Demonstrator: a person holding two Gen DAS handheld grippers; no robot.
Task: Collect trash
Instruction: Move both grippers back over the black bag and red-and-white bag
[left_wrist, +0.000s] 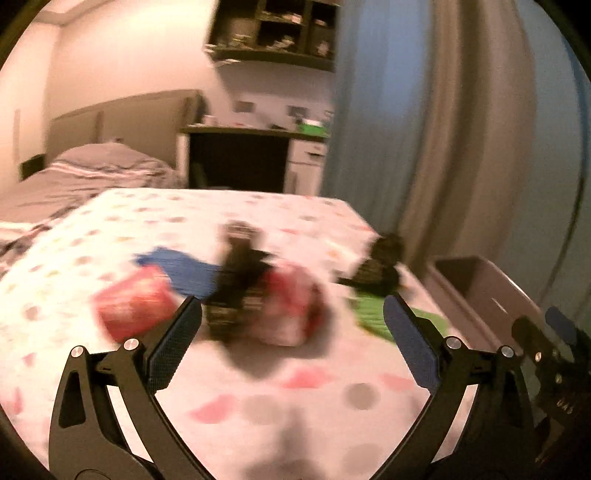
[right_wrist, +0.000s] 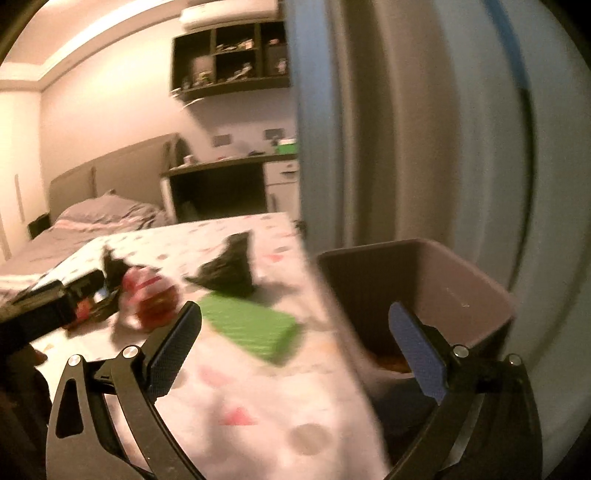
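Observation:
Trash lies on a surface covered with a dotted cloth (left_wrist: 258, 214): a red packet (left_wrist: 136, 306), a blue piece (left_wrist: 181, 271), a dark wrapper (left_wrist: 236, 284), a red-and-white bag (left_wrist: 295, 314), a second dark wrapper (left_wrist: 380, 269) and a flat green packet (left_wrist: 369, 314). My left gripper (left_wrist: 291, 304) is open and empty, short of the pile. My right gripper (right_wrist: 294, 310) is also open and empty, with the green packet (right_wrist: 251, 328) just ahead of it and the brown bin (right_wrist: 424, 280) behind its right finger. Both views are blurred.
The bin (left_wrist: 480, 291) stands off the cloth's right edge, with something brownish at its bottom (right_wrist: 391, 360). Curtains (left_wrist: 443, 147) hang behind it. A bed (left_wrist: 92, 166), a desk (left_wrist: 251, 155) and wall shelves (left_wrist: 273, 33) are further back. The right gripper's body (left_wrist: 546, 343) shows at the left view's right edge.

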